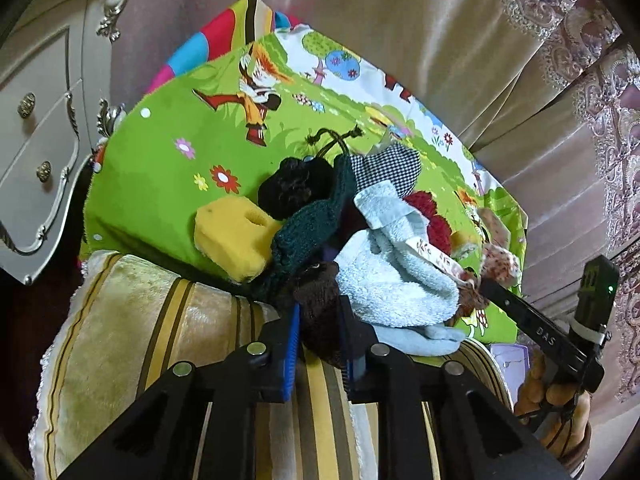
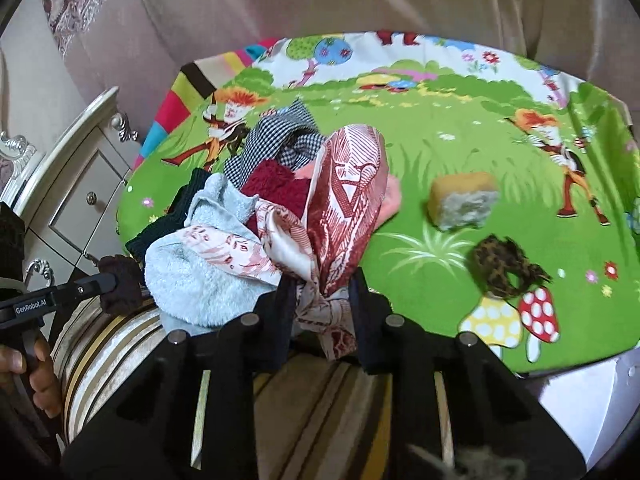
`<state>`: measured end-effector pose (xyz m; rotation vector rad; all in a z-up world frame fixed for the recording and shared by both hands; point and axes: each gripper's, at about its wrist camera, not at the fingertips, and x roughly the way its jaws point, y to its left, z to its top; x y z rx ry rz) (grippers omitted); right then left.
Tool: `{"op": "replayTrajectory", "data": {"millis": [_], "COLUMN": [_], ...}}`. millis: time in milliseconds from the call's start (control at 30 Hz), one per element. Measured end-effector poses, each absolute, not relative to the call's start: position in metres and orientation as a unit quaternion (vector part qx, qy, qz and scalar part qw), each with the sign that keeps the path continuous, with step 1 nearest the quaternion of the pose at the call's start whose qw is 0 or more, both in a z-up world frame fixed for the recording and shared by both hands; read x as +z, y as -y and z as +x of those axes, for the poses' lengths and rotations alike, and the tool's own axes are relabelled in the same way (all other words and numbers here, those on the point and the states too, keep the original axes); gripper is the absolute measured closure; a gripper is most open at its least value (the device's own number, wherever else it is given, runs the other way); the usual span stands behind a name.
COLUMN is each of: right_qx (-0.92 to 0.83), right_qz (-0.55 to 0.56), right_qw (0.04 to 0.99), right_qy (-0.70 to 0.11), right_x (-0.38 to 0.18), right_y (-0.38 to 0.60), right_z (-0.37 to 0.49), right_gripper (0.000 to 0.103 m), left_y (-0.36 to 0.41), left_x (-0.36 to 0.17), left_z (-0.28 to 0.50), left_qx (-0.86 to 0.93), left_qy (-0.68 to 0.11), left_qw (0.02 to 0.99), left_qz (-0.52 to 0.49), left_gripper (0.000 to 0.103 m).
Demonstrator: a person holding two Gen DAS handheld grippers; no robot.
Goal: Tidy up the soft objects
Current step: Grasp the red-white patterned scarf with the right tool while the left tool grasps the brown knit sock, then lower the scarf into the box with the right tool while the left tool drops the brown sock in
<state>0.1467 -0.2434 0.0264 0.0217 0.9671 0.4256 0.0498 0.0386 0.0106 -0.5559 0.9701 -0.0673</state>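
Brown knit point(image 1: 318, 312) sat clamped in my left hand-held gripper point(image 1: 318, 344) while my right hand-held gripper point(image 2: 320, 308) pinched the red-patterned scarf point(image 2: 344, 200), the pile's light-blue towel point(image 2: 200, 264) at nine o'clock.

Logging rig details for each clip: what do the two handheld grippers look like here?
Both are matte black, angular frames with round silver studs. The left gripper has blue ribbed pads on its fingers and white "GenRobot.AI" lettering on its side. The right gripper has dark pads, "DAS" lettering, and a black module with a green light strapped on.
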Motion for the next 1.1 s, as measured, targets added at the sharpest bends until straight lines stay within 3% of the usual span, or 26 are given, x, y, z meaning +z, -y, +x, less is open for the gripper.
{"op": "replayTrajectory", "data": {"millis": [500, 1100], "right_qx": [0.177, 0.081], "right_qz": [0.059, 0.068], "right_qw": [0.882, 0.912], "right_qy": [-0.433, -0.396], "right_x": [0.053, 0.082], "right_y": [0.301, 0.389], "right_z": [0.090, 0.043], "right_gripper": [0.073, 0.073], "left_y": [-0.001, 0.132], "left_x": [0.052, 0.078], "left_z": [0.027, 0.034], "left_qx": [-0.069, -0.225], "left_qy": [-0.425, -0.426], "left_qw": [0.870, 0.860], "left_qz": [-0.241, -0.168], "left_gripper": [0.085, 0.085]}}
